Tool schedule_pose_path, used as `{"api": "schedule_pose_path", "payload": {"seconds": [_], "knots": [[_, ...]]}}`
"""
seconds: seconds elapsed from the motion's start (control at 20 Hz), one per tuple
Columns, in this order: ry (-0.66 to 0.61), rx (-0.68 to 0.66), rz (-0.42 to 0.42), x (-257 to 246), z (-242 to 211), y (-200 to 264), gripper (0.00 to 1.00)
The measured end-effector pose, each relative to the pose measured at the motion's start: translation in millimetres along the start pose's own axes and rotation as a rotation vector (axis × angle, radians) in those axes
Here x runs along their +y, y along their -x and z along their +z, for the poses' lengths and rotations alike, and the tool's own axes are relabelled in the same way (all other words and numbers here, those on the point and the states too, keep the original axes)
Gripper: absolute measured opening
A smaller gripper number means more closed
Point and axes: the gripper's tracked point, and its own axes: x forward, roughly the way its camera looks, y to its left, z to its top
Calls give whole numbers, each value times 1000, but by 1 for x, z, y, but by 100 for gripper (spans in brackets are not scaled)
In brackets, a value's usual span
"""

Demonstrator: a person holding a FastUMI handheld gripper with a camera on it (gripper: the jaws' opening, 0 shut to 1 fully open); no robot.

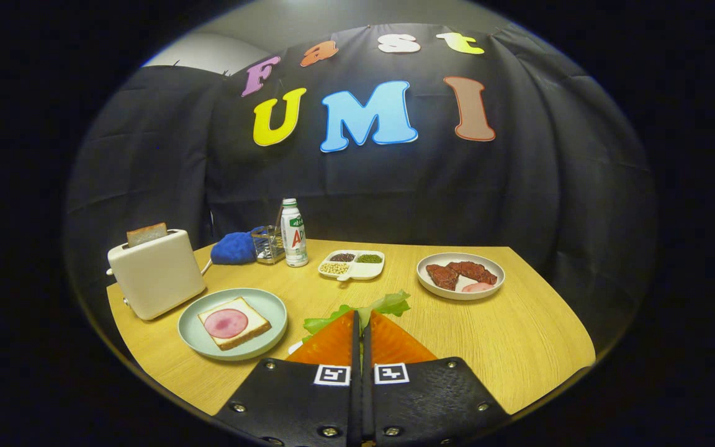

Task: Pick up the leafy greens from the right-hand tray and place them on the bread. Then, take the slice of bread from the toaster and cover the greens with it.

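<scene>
My gripper (362, 314) is shut on the leafy greens (387, 304), whose frilly edges spread out left and right past the fingertips. A white sliver shows under the left finger; I cannot tell whether it is a tray. To the left of the fingers a slice of bread (234, 323) topped with a round pink ham slice lies on a pale green plate (270, 303). Beyond that plate stands a cream toaster (156, 276) with a bread slice (146, 234) sticking up from its slot.
A grey plate (460, 292) with dark red meat pieces sits beyond the fingers to the right. A white divided dish (351, 265) of beans, a bottle (293, 233), a clear container (267, 243) and a blue cloth (233, 248) line the table's back.
</scene>
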Motion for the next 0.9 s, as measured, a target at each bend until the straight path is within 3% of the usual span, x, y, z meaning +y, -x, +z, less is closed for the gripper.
{"api": "schedule_pose_path", "payload": {"seconds": [0.3,0.9], "knots": [[-36,-60,72,42,26,4,0],[-65,-74,261,135,33,-10,0]]}}
